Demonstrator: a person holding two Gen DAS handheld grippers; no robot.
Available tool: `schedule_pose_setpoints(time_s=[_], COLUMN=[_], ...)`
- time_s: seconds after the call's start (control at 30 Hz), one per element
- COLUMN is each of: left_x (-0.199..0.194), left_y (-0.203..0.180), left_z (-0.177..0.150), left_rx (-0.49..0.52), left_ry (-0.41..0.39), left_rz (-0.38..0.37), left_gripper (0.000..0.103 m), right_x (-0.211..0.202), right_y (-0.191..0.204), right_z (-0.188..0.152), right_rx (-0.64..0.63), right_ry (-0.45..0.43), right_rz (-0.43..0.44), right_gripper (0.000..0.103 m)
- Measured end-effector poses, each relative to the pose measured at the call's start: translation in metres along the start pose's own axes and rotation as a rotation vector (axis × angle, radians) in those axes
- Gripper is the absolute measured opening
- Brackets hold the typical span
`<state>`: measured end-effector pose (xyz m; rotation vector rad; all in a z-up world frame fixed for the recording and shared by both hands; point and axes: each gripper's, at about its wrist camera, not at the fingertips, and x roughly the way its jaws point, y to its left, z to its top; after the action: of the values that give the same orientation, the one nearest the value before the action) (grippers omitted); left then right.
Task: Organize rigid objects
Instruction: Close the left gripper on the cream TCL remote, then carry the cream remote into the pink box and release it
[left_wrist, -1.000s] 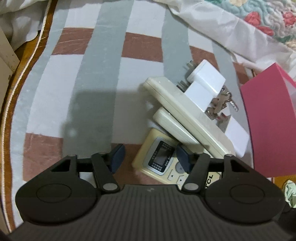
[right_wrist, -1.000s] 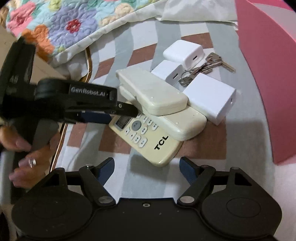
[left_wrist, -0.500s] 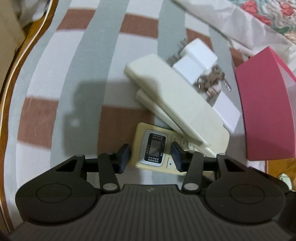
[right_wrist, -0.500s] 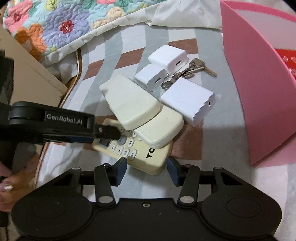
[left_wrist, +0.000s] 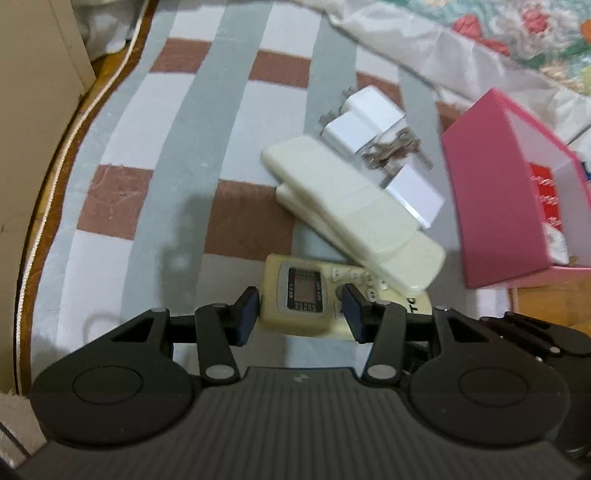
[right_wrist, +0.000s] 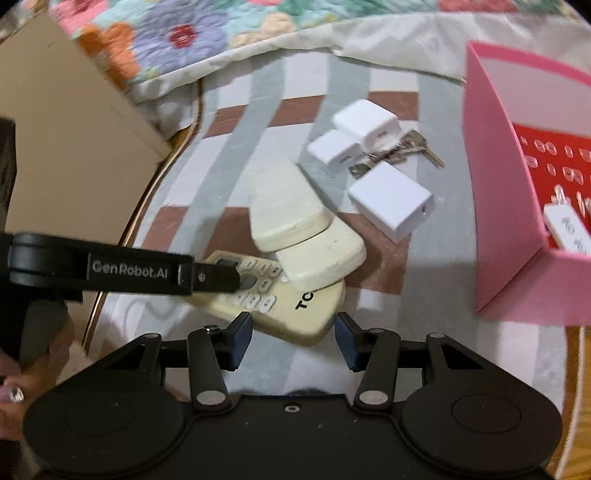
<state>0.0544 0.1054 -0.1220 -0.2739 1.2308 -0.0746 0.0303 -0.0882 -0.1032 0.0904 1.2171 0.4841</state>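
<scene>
Left wrist view: the left gripper (left_wrist: 300, 310) points steeply down over a striped cloth (left_wrist: 155, 155). Its jaws are clamped on the screen end of a TCL remote (left_wrist: 306, 295), one blue pad on each side edge. Two cream remotes (left_wrist: 351, 206) lie stacked across the TCL remote's far end. Beyond them sit white chargers (left_wrist: 360, 118) and keys (left_wrist: 393, 151), with a pink box (left_wrist: 495, 192) to the right.

Right wrist view: the right gripper (right_wrist: 293, 334) grips the TCL remote's (right_wrist: 295, 302) other end; its jaws have just closed on it. The left gripper's (right_wrist: 236, 277) black finger reaches in from the left onto the remote's screen end. A hand (right_wrist: 22, 376) shows at the lower left edge. Chargers (right_wrist: 391, 206), keys (right_wrist: 402, 151) and the pink box (right_wrist: 498, 184) lie beyond.
</scene>
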Motion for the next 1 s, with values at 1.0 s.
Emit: schedule_pose_setpoints(time_s=[1.0], left_x=[-0.092], left_y=[-0.110], left_z=[0.016], left_rx=[0.227], left_ry=[-0.196], left_rz=[-0.068], left_gripper=[0.047], right_x=[-0.123], right_y=[-0.020], right_z=[0.009], right_rx=[-0.230], right_ry=[-0.277], right_rz=[-0.143], right_gripper=[0.054])
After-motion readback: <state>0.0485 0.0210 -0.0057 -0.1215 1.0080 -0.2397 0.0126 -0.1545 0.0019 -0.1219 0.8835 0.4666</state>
